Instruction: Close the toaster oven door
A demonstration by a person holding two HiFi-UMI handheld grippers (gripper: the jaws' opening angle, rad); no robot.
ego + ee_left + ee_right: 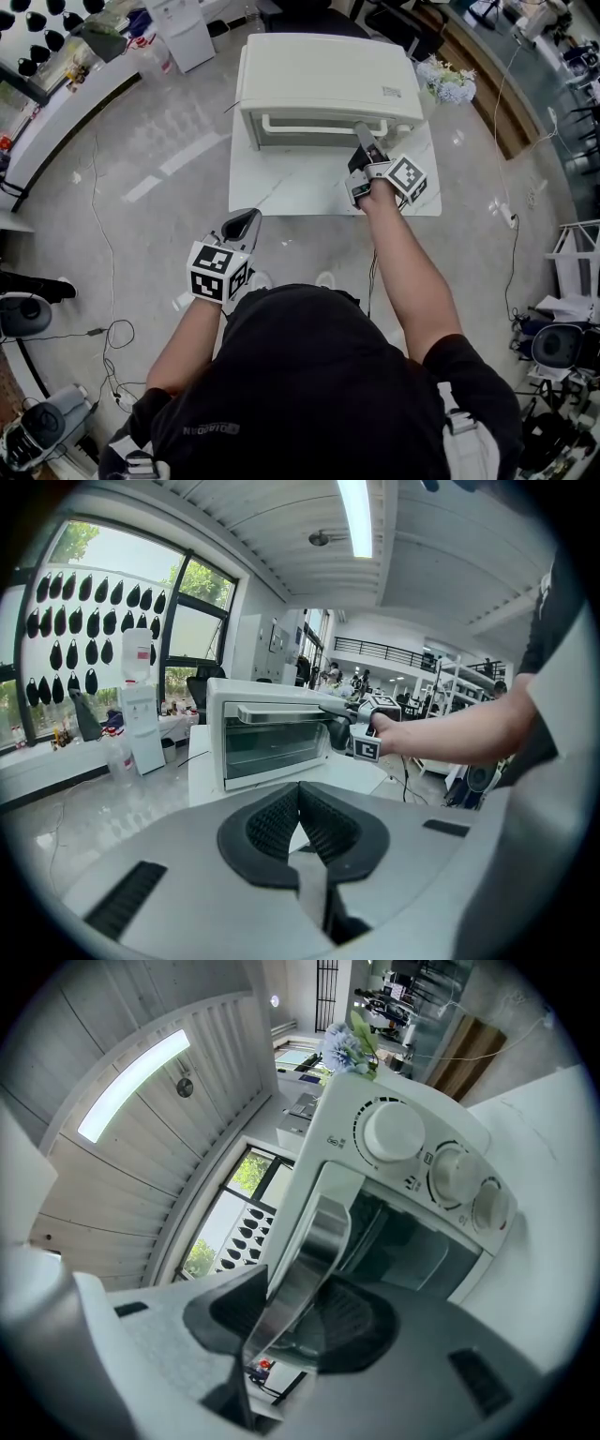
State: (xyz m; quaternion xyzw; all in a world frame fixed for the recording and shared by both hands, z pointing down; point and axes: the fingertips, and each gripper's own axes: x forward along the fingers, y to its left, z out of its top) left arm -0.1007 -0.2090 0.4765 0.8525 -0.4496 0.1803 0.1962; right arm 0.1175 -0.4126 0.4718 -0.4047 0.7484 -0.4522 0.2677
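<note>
While our right gripper [362,133] clamps the toaster oven handle [314,1241], left gripper [247,222] closed and empty, we'd next push it fully shut.

Print on the toaster oven [342,1101] by its dials [394,1132] is too small to read; the door handle [314,1251] seems to run on, hidden, behind the right gripper [291,1324].

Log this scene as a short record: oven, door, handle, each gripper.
oven: white box-shaped toaster oven on a white tabletop
door: glass-fronted, looks shut or nearly so
handle: silver metal bar along the door's top
right gripper: jaws closed on the silver metal bar
left gripper: jaws together, empty, held away from the oven
controls: three white round knobs beside the door
</note>
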